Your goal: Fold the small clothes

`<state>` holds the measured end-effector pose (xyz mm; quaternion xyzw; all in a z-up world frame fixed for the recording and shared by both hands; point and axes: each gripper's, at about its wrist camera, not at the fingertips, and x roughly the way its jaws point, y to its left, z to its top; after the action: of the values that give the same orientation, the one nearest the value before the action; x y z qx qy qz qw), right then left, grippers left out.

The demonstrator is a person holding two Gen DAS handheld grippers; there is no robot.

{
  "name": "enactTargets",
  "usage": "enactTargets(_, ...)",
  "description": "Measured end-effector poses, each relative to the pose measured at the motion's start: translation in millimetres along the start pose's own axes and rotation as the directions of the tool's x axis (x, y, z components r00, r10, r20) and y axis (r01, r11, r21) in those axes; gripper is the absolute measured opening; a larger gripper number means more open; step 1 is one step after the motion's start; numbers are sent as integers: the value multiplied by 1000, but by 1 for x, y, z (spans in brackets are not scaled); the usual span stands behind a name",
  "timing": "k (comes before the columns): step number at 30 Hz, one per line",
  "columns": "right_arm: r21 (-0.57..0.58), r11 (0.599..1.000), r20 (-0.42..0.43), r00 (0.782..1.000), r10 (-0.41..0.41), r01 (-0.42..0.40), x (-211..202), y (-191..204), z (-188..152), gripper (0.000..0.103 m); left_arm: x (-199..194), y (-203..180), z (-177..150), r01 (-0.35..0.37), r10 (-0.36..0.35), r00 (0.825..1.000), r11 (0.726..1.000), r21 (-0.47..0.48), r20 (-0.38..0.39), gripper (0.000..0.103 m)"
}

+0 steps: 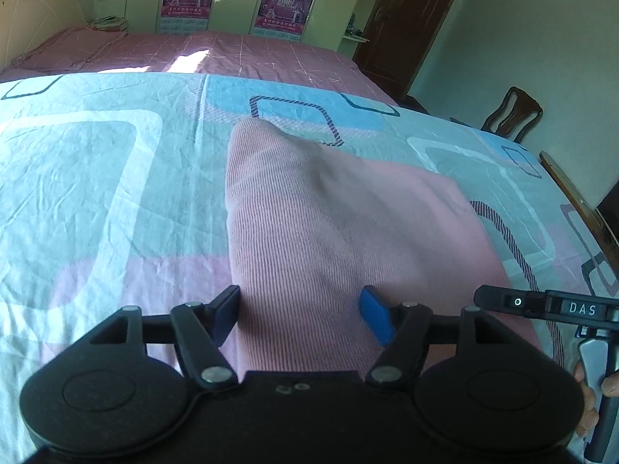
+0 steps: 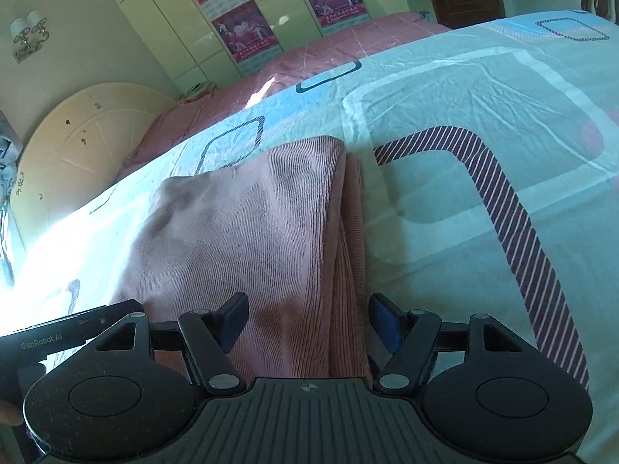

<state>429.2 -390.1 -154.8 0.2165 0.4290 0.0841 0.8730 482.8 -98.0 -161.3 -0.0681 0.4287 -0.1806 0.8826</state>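
Left wrist view
Garment: a pink ribbed cloth [image 1: 329, 212] lies folded on the patterned bed sheet [image 1: 96, 193], running away from the camera with a raised fold near its far end.
Left gripper [image 1: 300, 317]: jaws spread wide, one finger at each side of the cloth's near end; nothing pinched.
Other tool: the right gripper's body [image 1: 549, 305] shows at the right edge, a hand [image 1: 592, 398] under it.

Right wrist view
Garment: the same cloth [image 2: 240, 224] lies in stacked layers, its layered edge on the right.
Right gripper [image 2: 305, 321]: jaws wide, straddling that near edge without closing on it.
Background: wardrobe [image 2: 216, 19] with posters, headboard [image 2: 77, 143].
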Motion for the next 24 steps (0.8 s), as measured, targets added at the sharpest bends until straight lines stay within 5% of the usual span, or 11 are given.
enactTargets(6,36,995,22,996,92,-92,6,-12,1,67,11,15,-4,83,-84,996,993,-87,-5,66)
enactTargets(8,34,994,1,994,107,-107,9,-10,3,50,8,15,-4,91,-91,996,992,-84,0,55)
enactTargets(9,50,992,-12,993,118,-118,11,-12,3,32,6,14,-3,93,-93,996,992,-81,4,52)
enactTargets(24,94,986,32,990,137,-140,-5,8,5,21,-13,-25,4,-30,26,998,997,72,56,30)
